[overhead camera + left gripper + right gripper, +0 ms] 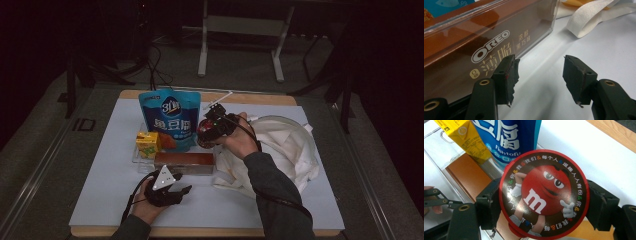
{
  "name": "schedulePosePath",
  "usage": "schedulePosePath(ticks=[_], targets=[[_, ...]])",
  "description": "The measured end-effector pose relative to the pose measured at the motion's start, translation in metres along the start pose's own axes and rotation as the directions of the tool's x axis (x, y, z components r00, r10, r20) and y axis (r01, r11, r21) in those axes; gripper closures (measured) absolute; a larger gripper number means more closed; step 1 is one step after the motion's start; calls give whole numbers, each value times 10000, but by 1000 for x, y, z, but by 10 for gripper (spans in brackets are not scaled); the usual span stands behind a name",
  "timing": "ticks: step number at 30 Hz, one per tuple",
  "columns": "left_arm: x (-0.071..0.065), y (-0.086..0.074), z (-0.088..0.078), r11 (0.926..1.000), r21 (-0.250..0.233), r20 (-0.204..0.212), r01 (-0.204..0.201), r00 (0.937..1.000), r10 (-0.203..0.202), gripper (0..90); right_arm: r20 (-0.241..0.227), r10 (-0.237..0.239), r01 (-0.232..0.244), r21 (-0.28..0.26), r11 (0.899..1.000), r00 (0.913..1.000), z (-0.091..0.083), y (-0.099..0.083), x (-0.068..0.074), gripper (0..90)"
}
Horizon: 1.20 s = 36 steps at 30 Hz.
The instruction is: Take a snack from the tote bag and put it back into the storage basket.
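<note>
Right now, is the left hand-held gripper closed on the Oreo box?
No, the left hand-held gripper stands open beside the Oreo box, with bare table between its pads.

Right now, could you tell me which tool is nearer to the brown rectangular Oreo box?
Left. The left tool sits open just in front of the brown rectangular Oreo box; the right tool is above its far side, gripping a round red M&M's tin.

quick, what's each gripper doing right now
left gripper: open, holding nothing, beside the Oreo box.
right gripper: closed on the round M&M's tin.
</note>
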<state>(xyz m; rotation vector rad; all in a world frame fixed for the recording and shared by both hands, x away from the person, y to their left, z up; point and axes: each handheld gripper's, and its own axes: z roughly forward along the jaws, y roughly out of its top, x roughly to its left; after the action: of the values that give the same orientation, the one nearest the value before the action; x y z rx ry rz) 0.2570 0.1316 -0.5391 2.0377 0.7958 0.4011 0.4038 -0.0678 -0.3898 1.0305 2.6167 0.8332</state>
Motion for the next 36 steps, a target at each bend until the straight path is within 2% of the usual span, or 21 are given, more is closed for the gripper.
schedulePosePath(ticks=[25, 36], targets=[[0, 0, 0, 10000, 11, 12, -44, 10000, 44, 446, 194, 29, -33, 240, 9997, 9998, 14, 0, 4, 255], [0, 0, 0, 10000, 7, 17, -75, 10000, 75, 446, 405, 46, -62, 407, 9992, 9992, 28, -4, 6, 255]])
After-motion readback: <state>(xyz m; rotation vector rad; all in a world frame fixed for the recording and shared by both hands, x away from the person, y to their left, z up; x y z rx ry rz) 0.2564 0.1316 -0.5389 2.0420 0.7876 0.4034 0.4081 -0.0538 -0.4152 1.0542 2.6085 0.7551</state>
